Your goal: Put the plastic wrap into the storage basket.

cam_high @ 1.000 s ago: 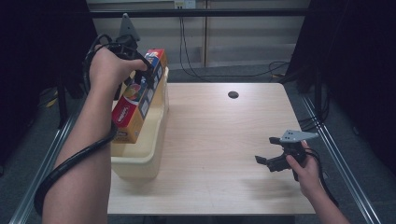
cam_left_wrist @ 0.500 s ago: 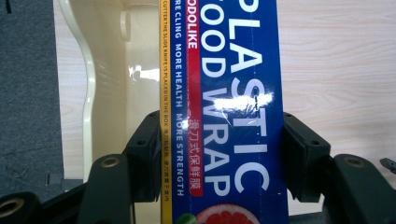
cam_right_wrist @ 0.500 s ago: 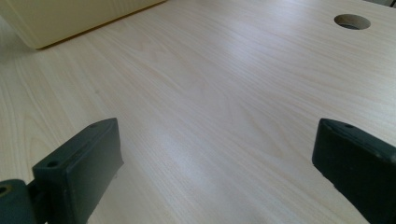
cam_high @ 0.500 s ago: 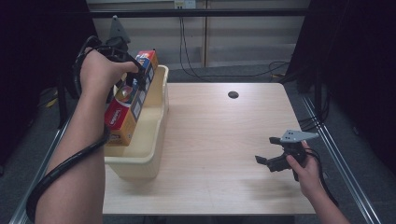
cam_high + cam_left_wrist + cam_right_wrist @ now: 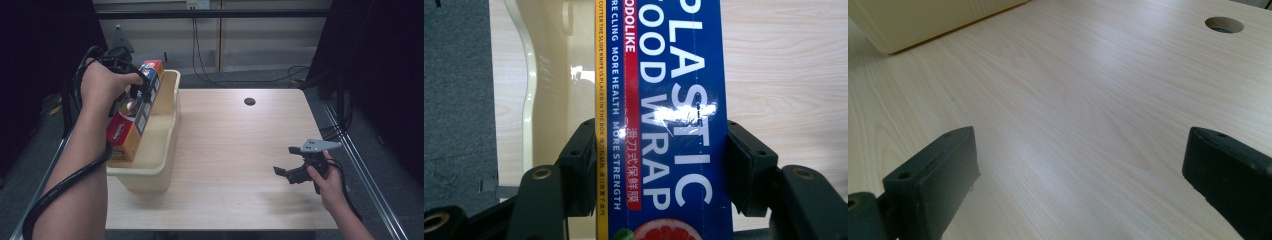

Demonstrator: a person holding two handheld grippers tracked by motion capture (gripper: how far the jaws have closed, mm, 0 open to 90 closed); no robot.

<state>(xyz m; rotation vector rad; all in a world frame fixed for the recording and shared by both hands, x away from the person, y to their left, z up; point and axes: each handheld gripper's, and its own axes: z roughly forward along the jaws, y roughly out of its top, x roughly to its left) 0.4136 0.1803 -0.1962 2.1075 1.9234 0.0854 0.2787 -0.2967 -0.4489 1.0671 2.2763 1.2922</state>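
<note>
Left gripper point(image 5: 659, 165) clamped on the plastic wrap box point(image 5: 664, 120), 1 jaw on each long side. Print between the jaws reads "PLASTIC FOOD WRAP", "MORE HEALTH MORE STRENGTH", plus Chinese text on a red strip; grapefruit picture near the jaw roots. Box is held tilted above the cream bin point(image 5: 165, 145). Right gripper point(image 5: 1078, 185) jaws spread wide, nothing between them, low over the wooden table point(image 5: 1073, 100); cable hole point(image 5: 1224, 24) ahead.
</note>
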